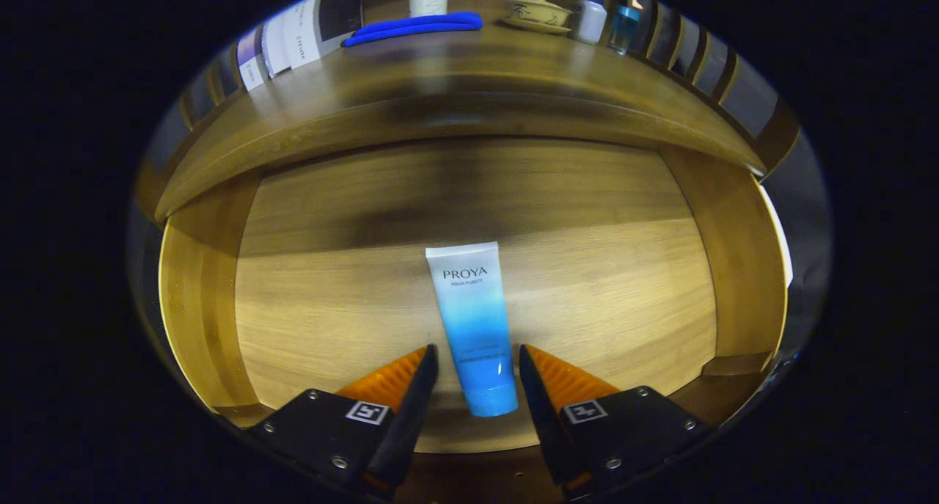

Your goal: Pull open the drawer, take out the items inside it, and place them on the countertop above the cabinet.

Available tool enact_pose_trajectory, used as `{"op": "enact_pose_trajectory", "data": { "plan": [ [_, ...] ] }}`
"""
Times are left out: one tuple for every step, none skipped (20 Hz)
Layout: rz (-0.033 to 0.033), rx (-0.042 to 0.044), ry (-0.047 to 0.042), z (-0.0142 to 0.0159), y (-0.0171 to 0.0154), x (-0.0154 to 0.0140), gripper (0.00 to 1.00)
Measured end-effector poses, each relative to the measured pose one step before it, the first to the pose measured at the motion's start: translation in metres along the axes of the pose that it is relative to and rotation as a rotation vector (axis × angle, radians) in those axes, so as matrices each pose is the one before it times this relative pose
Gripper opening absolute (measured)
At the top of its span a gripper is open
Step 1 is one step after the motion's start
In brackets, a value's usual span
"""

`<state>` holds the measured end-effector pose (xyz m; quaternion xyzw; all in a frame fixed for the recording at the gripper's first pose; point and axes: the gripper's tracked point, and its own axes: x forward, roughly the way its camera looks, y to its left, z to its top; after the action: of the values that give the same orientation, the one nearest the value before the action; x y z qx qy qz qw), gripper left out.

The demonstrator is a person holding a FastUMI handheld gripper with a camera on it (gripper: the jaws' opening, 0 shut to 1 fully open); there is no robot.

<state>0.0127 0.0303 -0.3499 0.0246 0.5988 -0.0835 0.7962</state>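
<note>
The drawer (220,320) is seen pulled open, and a tube (473,328) lies flat on its wooden bottom, its cap end set between the fingers of the tongs (478,368), which are held apart and untouched by it. Beyond, on the tabletop (455,86), a blue cloth (414,27), a lidded cup (539,11) and two small bottles (590,16) are seen
</note>
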Motion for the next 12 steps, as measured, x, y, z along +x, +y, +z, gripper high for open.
{"op": "enact_pose_trajectory", "data": {
  "plan": [
    [0.00833, 0.00604, 0.00132, -0.00046, -0.00105, 0.00256, 0.64],
    [-0.00027, -0.00312, -0.0002, -0.00116, -0.00152, -0.00129, 0.62],
    [0.00492, -0.00594, -0.0015, -0.00082, -0.00042, 0.00006, 0.56],
    [0.00204, -0.00112, -0.00383, 0.0015, -0.00058, -0.0005, 0.51],
    [-0.00173, -0.00216, -0.00599, 0.00067, -0.00067, -0.00182, 0.47],
    [-0.00097, -0.00794, -0.00667, -0.00087, 0.00024, 0.00062, 0.45],
    [-0.00354, -0.00096, -0.00426, 0.00101, -0.00008, -0.00071, 0.43],
    [-0.0027, -0.00335, -0.00374, -0.00143, -0.00046, 0.00033, 0.42],
    [-0.00675, -0.00771, -0.00448, 0.00018, -0.0017, -0.00195, 0.4],
    [-0.01062, -0.00829, -0.013, 0.00183, -0.00182, -0.00198, 0.39],
    [-0.0047, -0.00725, -0.01355, 0.00038, -0.00199, -0.00465, 0.39],
    [-0.00496, -0.00418, -0.01223, -0.00159, -0.00259, -0.0057, 0.39]
  ]
}}
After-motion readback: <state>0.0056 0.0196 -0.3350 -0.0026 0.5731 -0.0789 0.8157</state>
